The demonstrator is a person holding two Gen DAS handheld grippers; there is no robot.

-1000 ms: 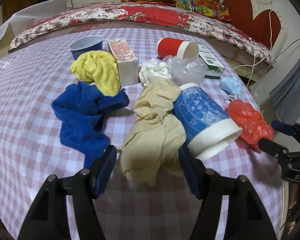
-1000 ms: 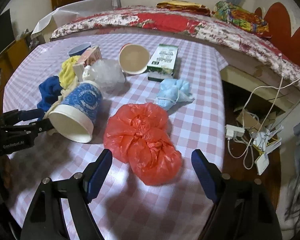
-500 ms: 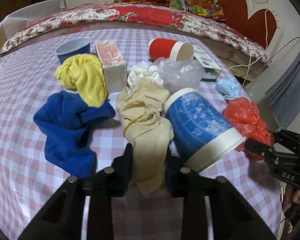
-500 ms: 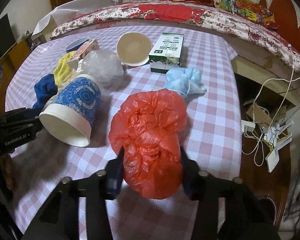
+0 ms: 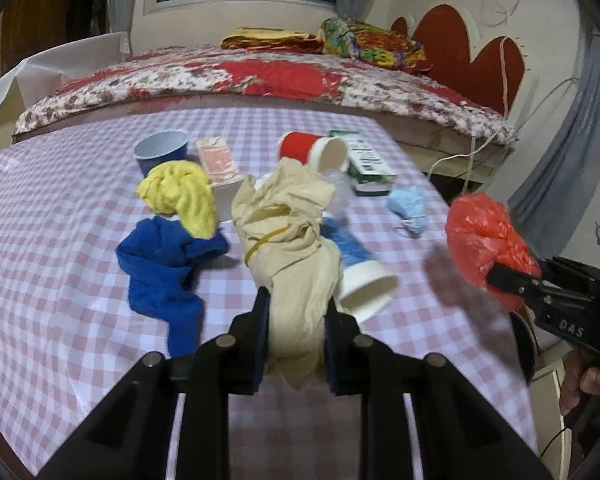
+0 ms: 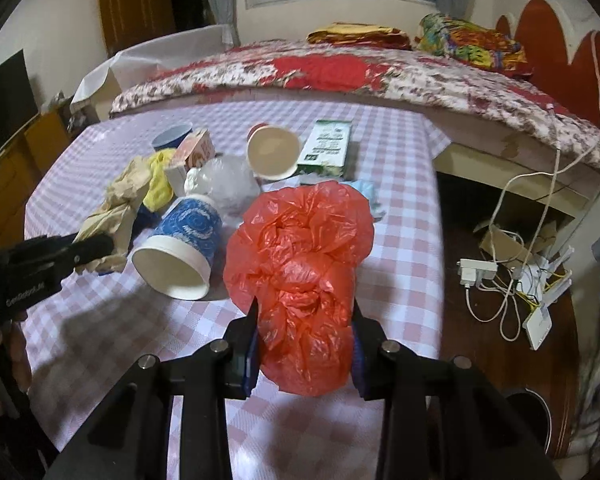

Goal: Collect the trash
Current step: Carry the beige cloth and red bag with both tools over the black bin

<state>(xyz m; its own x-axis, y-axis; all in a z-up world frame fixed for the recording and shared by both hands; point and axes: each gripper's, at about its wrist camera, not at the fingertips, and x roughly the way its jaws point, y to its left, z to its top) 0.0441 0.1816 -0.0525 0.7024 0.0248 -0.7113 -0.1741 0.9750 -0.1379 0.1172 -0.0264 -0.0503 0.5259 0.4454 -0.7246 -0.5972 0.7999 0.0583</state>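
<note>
My left gripper (image 5: 296,320) is shut on a crumpled beige cloth (image 5: 288,232) tied with a rubber band and holds it above the checked table (image 5: 60,240). My right gripper (image 6: 304,332) is shut on a red plastic bag (image 6: 300,264) and holds it above the table; the bag also shows at the right of the left wrist view (image 5: 488,236). A blue patterned paper cup (image 6: 184,244) lies on its side between the two grippers. The left gripper and beige cloth also show at the left of the right wrist view (image 6: 112,208).
On the table lie a blue cloth (image 5: 164,264), a yellow cloth (image 5: 180,196), a blue bowl (image 5: 160,152), a pink carton (image 5: 218,160), a red cup on its side (image 5: 312,152), a green-white box (image 6: 326,148), clear plastic (image 6: 228,184) and a light blue mask (image 5: 410,208). Cables and a power strip (image 6: 512,276) lie right of the table.
Both grippers closed: left on the beige cloth, right on the red bag. Both have since lifted their loads off the table.
</note>
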